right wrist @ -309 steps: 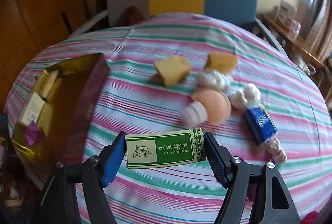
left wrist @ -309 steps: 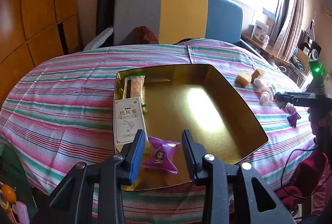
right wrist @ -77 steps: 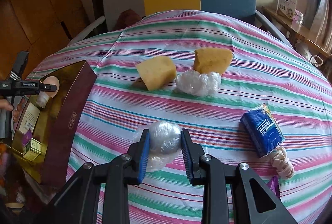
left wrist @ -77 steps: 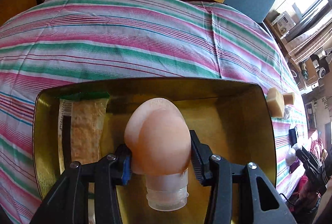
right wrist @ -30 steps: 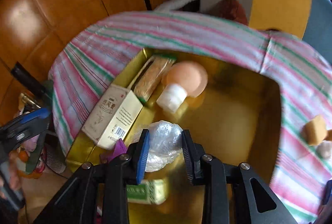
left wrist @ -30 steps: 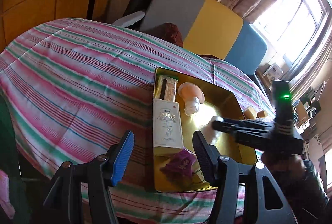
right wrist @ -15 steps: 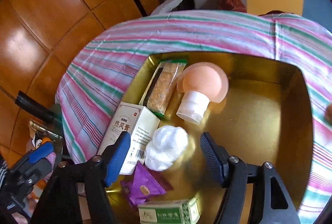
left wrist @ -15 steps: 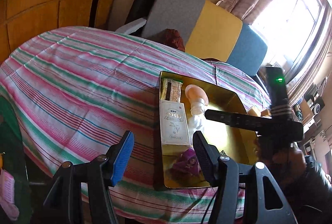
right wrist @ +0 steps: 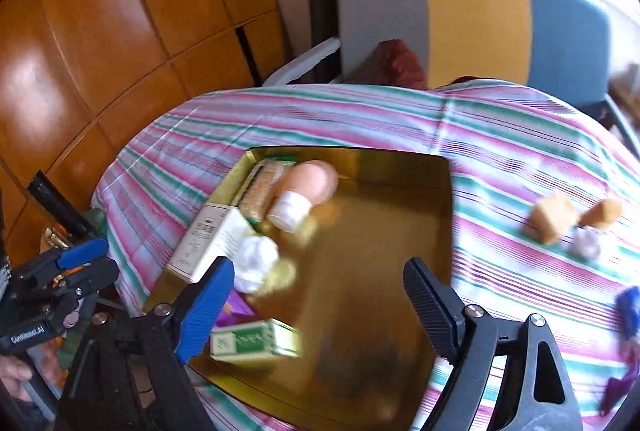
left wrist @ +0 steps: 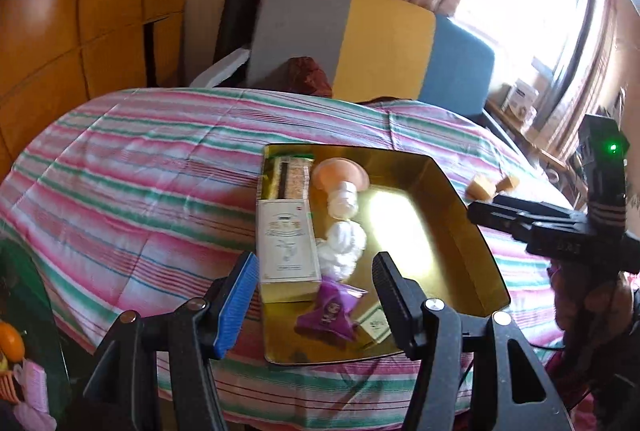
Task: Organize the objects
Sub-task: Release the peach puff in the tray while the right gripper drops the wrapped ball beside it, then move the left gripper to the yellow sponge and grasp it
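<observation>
A gold tray (left wrist: 456, 199) (right wrist: 436, 231) lies on the striped tablecloth. In it are a wrapped cracker bar (left wrist: 290, 175), a peach bottle with a white cap (left wrist: 340, 179) (right wrist: 308, 187), a white box (left wrist: 286, 243) (right wrist: 212, 243), a crumpled clear-plastic ball (left wrist: 342, 243) (right wrist: 256, 259), a purple packet (left wrist: 328, 311) and a green box (right wrist: 254, 341). My right gripper (right wrist: 320, 303) hangs over the tray, its jaws opening with nothing between them. My left gripper (left wrist: 316, 295) stands open and empty by the tray's near edge.
Two yellow sponge blocks (right wrist: 552, 219) (left wrist: 480, 187), another plastic ball (right wrist: 586, 245) and a blue pack (right wrist: 630, 311) lie on the cloth right of the tray. A grey, yellow and blue chair back (left wrist: 368, 43) stands behind the table. Wooden panels (right wrist: 120, 11) fill the left.
The right gripper opened, left the plastic ball in the tray beside the white box, and drew back up and to the right. The left gripper pulled back slightly.
</observation>
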Demonstrator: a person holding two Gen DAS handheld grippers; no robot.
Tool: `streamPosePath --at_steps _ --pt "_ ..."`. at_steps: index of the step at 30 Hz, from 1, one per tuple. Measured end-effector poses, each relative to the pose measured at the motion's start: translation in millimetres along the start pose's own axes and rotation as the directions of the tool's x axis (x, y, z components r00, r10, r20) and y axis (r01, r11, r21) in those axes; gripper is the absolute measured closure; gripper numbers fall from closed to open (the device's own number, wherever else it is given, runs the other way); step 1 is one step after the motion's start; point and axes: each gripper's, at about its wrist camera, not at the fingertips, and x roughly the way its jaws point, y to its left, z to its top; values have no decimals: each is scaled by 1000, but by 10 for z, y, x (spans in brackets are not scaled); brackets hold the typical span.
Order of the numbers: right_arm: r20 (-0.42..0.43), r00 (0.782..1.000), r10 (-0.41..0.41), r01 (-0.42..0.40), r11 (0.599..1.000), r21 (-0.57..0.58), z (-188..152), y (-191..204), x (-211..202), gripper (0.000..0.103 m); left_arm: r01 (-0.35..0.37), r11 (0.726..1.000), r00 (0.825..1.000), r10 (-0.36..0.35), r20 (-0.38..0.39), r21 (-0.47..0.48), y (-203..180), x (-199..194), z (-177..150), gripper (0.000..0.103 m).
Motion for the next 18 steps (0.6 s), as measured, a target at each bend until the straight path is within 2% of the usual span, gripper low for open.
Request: streamPosePath --at_steps 6,11,16,18 --pt "31 996 -88 86 993 75 -159 -539 -328 13 20 997 1000 -18 -20 80 -318 67 22 43" --pt "44 982 -182 173 972 156 -247 -1071 -589 13 46 990 998 -41 -44 131 -569 128 36 43" --pt "38 954 -298 283 935 215 -325 -1603 -815 12 65 981 996 -52 -76 181 -806 213 51 43" --pt "25 934 -357 341 910 236 -364 -1853 -888 11 80 979 993 -62 -101 185 -884 261 59 43"
